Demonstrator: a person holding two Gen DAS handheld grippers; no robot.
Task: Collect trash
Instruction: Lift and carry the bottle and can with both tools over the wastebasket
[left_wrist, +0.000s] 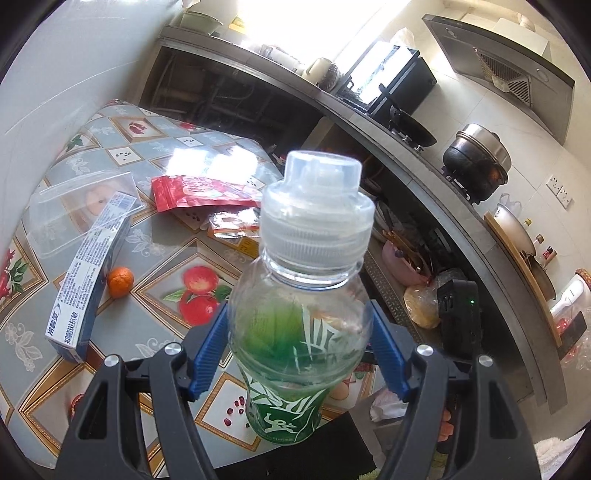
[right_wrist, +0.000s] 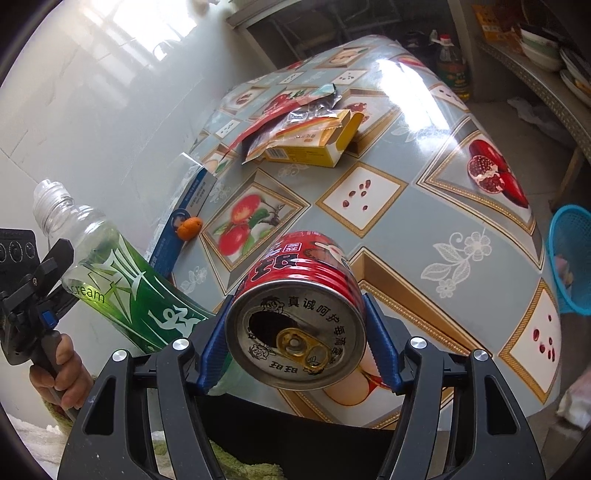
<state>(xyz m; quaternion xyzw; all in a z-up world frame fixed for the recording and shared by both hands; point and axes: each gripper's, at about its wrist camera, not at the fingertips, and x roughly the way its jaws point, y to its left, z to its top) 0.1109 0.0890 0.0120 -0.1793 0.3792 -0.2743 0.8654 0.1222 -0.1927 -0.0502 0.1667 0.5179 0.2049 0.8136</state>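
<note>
Left gripper is clamping a green-labelled bottle above the table; right gripper is squeezing a red can over the table's near edge; wrappers are lying farther back on the table.

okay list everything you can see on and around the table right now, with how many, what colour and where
Clear plastic bottle with green label: one, in left gripper.
Red drink can: one, opened, in right gripper.
Small orange fruit: one, on table.
Blue-white carton: one, beside the fruit.
Clear plastic lid: one, behind the carton.
Red foil pouch: one, mid-table.
Yellow box: one, under wrappers.
Blue basket: one, right of table.
Left gripper, right gripper, hand.
</note>
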